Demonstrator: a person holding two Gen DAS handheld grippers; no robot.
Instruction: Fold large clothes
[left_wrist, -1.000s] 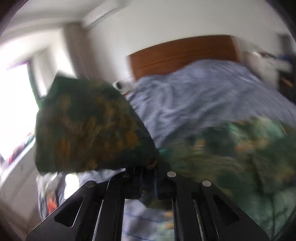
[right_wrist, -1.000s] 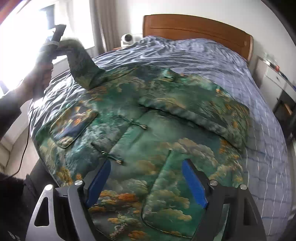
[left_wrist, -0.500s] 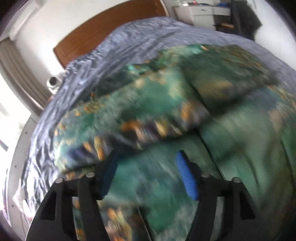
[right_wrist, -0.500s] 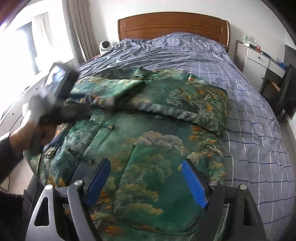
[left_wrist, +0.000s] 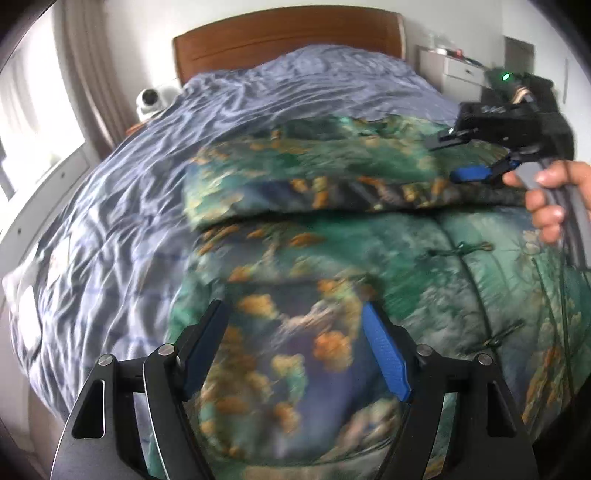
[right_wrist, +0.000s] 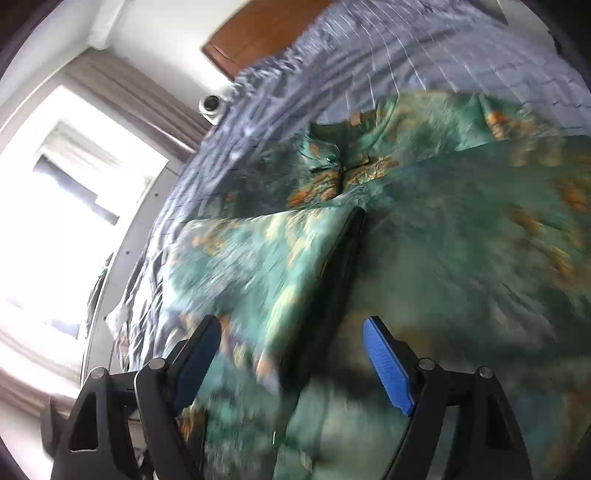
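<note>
Left wrist view: green jacket (left_wrist: 369, 258) lies spread on the bed (left_wrist: 110, 206), one sleeve (left_wrist: 314, 184) laid across the chest as a fold. Left gripper (left_wrist: 295, 350) hovers above it, jaws opening, nothing between them; right gripper (left_wrist: 456, 157) is spread wide, empty, probably heading for the sleeve.

At twelve o'clock we have bare blue bedspread (left_wrist: 280, 96) to cross; the folded sleeve (left_wrist: 332, 184) ridges the jacket (left_wrist: 369, 266) ahead; the right gripper (left_wrist: 452, 155) blocks two o'clock.
</note>
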